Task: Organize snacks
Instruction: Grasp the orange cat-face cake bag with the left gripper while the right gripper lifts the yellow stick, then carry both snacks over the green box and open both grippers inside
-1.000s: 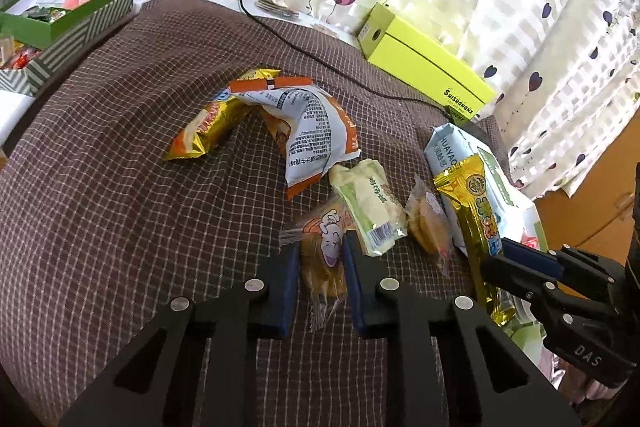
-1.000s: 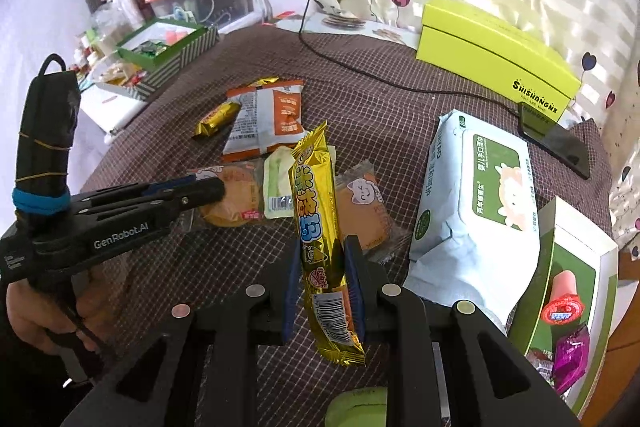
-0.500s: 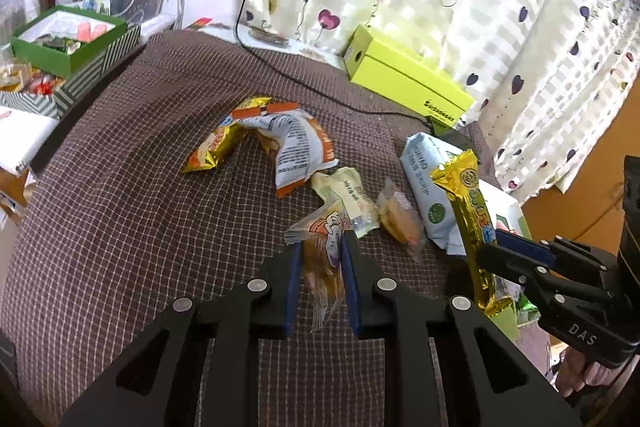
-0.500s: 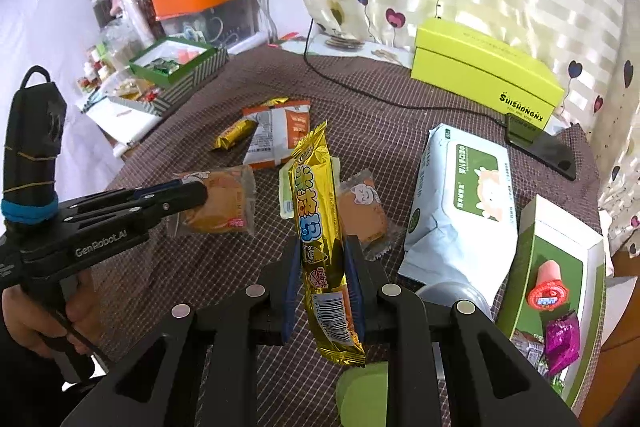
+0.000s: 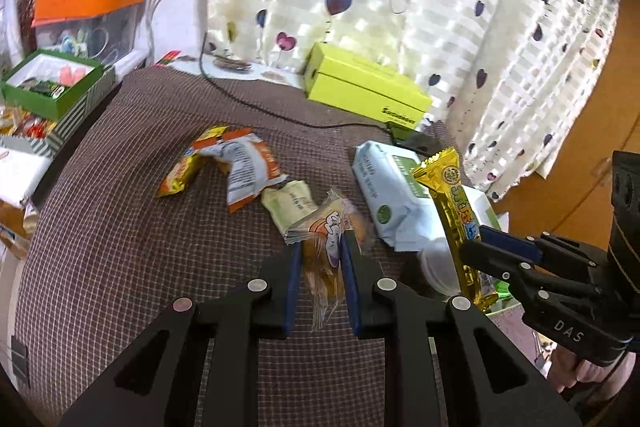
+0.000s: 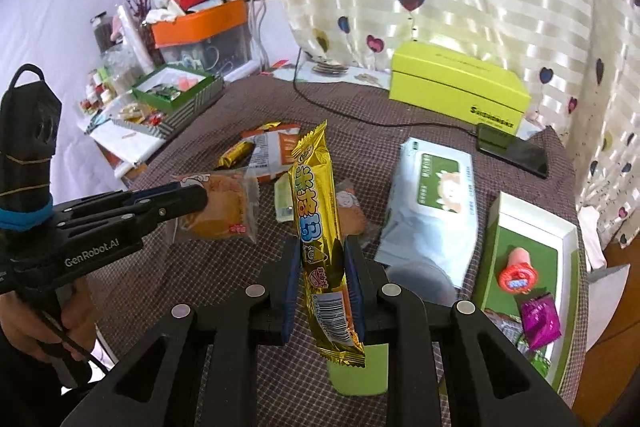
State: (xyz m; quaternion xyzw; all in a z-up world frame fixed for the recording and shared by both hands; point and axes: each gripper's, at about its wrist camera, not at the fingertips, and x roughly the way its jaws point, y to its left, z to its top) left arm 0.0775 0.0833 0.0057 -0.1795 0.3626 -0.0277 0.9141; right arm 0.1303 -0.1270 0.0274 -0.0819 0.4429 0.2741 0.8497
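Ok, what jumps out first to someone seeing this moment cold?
Both grippers are loaded: the right gripper clamps a tall gold snack bar held upright, the left gripper a clear-wrapped round cake. More snack packets lie scattered on the brown checked tablecloth beyond.

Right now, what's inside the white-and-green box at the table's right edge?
In the open box I see a red-topped candy, a purple wrapped sweet and some wrappers; its near end is hidden behind the right hand-held gripper.

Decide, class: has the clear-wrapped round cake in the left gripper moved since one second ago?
Yes. The round cake, shut in the left gripper, has been lifted off the tablecloth, away from the green-and-white snack it lay beside.
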